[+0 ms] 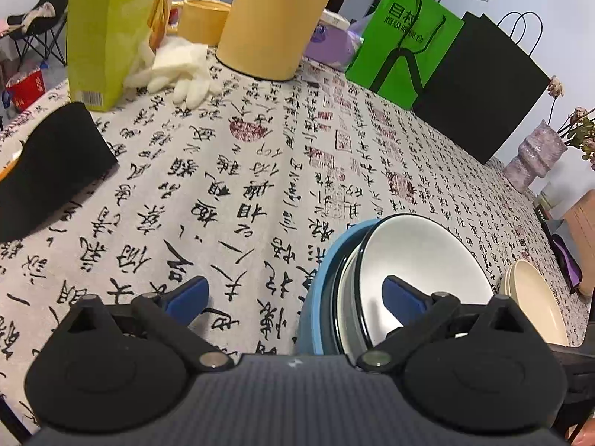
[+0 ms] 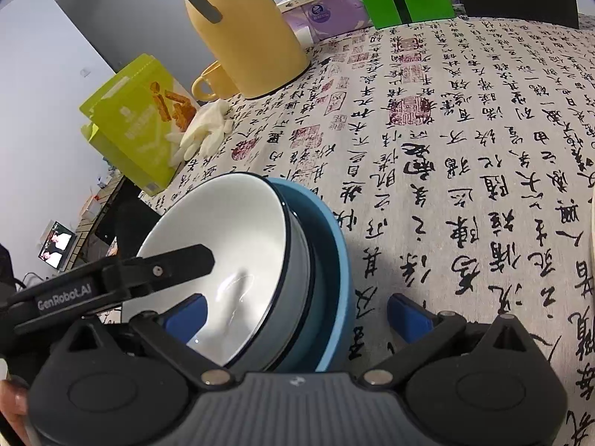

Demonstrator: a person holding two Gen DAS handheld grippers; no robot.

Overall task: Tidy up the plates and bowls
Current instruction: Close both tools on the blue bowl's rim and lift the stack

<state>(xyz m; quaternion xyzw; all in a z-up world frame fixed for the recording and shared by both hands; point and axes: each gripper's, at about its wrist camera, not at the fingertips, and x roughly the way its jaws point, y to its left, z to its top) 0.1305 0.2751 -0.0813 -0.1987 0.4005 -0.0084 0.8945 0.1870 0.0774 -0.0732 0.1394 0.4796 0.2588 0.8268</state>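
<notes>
two bowls sit nested on the table (image 1: 260, 171): a white bowl (image 1: 420, 260) with a dark rim inside a blue bowl (image 1: 316, 297). one cream plate (image 1: 535, 301) lies just right of them in the left wrist view, near the table's right edge; whether more plates lie under it cannot be told.

two grippers are in view. the left gripper (image 1: 293, 295) has its fingers spread open, the left finger (image 1: 186, 297) over the cloth and the right finger (image 1: 403, 299) over the white bowl's inside, so the near-left rims lie between them; contact cannot be told. the right gripper (image 2: 297, 314) is open too, its left finger (image 2: 186, 317) over the white bowl (image 2: 223, 252) and its right finger (image 2: 409, 316) over the cloth, with the blue bowl (image 2: 334, 260) rim between. the left gripper's black arm, marked "genrobot.ai", crosses the white bowl in the right wrist view.

the cloth is printed with black chinese calligraphy and red seals. far on the table stand one yellow jug (image 1: 275, 18), one yellow mug (image 1: 202, 18), one lime snack box (image 1: 111, 29), one pale glove (image 1: 178, 70), one purple tissue pack (image 1: 331, 41), one green bag (image 1: 405, 37) with chinese characters, one black bag (image 1: 483, 89) and one vase (image 1: 535, 156) with dried flowers. one black thing (image 1: 52, 163) lies at the left edge.
</notes>
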